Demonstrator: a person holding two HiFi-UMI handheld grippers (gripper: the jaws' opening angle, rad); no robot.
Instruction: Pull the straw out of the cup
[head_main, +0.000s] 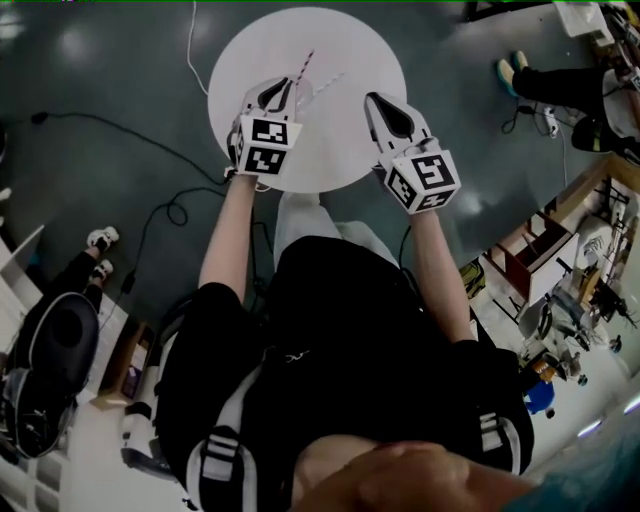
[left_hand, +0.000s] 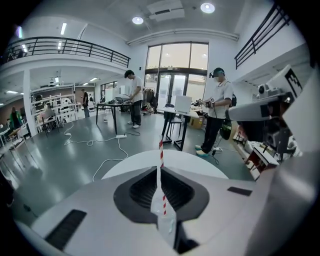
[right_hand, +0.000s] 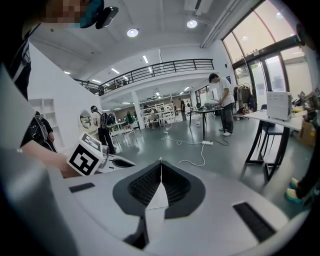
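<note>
A red-and-white striped straw (head_main: 304, 68) sticks up and forward from my left gripper (head_main: 291, 84), whose jaws are shut on it above the round white table (head_main: 340, 40). In the left gripper view the straw (left_hand: 161, 151) runs between the closed fingertips of that gripper (left_hand: 159, 168) and rises past them, with the table (left_hand: 200, 162) beyond. My right gripper (head_main: 371, 98) hovers over the table's right part, apart from the straw. Its jaws (right_hand: 160, 161) are shut with nothing between them. No cup shows in any view.
A white cable (head_main: 190, 45) and a black cable (head_main: 150, 215) trail over the grey floor left of the table. A person's feet (head_main: 512, 68) are at upper right, and shelves (head_main: 550, 260) stand at right. Standing people and desks (left_hand: 177, 112) lie beyond the table.
</note>
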